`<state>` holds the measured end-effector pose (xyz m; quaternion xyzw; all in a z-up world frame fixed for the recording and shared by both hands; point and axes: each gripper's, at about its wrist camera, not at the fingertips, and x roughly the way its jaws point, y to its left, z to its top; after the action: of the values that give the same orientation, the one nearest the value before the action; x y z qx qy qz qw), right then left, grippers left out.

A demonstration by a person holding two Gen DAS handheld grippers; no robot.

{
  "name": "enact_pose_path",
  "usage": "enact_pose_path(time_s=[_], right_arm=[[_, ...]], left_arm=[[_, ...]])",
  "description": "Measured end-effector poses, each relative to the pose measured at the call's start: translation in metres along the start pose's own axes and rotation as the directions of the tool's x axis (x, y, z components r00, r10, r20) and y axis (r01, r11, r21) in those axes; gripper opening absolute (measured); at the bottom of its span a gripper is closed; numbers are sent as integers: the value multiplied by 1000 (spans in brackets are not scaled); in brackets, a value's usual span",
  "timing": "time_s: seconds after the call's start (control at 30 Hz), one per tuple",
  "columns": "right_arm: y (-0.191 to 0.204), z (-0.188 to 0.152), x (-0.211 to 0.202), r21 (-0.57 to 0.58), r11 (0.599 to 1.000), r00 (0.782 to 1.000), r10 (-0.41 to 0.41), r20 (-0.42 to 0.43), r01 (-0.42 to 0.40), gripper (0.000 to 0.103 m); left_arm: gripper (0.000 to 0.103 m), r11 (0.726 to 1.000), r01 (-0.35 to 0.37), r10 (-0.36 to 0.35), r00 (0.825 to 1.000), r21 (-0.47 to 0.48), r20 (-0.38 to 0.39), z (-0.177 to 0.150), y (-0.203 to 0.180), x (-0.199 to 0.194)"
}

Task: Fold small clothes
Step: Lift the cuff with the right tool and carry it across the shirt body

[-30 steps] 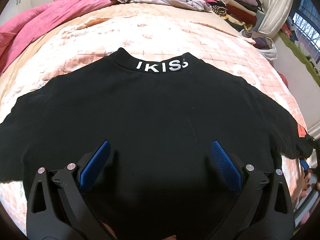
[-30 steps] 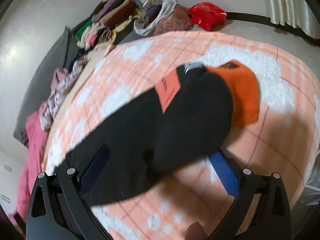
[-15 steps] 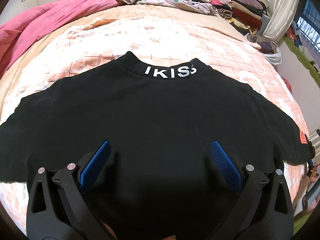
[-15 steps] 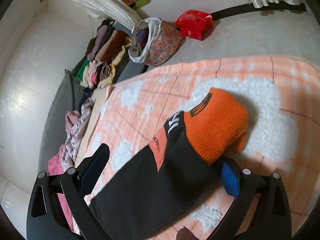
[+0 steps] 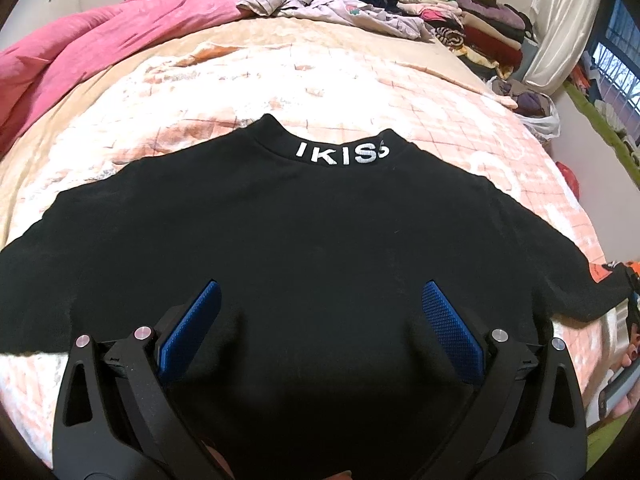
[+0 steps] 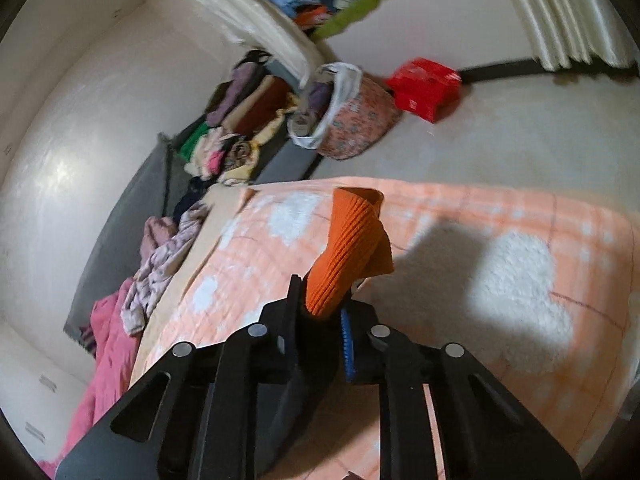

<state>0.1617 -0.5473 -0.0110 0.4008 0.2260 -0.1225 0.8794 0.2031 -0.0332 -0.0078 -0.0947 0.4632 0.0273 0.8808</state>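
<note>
One black sweater point(image 5: 304, 248) spread flat on bed w/ peach quilt point(image 5: 320, 80), collar away from cam, left gripper point(image 5: 320, 300) wide open over lower body, right gripper point(image 6: 320, 312) clamped on orange cuff point(image 6: 348, 248) at sleeve end, lifted off quilt, clothes pile point(image 5: 460, 20) at far edge

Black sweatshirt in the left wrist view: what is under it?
The black sweatshirt lies spread on a peach checked blanket, which shows all around it. Whatever sits directly beneath the fabric is covered. The open left gripper hovers above its lower part.
</note>
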Motion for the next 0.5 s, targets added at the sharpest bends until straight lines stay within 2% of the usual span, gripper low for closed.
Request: enact_pose_path(time_s=[0.13,0.23,0.33,0.5], right_arm=[[36,-5,-10,-123,991,998,57,1,-56,14],[70,-14,-18,-228,966,993,121,-9,-120,14],[102,-28,-27,-324,929,983,179,-29,-179,14],[156,-57,-32,-436,855,959,260,-112,-282,13]], left_arm=[[95,1000,5,-5,1000,-13,20,2,4,-11],[95,1000,14,-13,999,-26,32,3,10,-19],[95,999,24,-22,999,-47,36,3,19,-24],[95,996,27,-23,998,-83,52,3,37,-35]])
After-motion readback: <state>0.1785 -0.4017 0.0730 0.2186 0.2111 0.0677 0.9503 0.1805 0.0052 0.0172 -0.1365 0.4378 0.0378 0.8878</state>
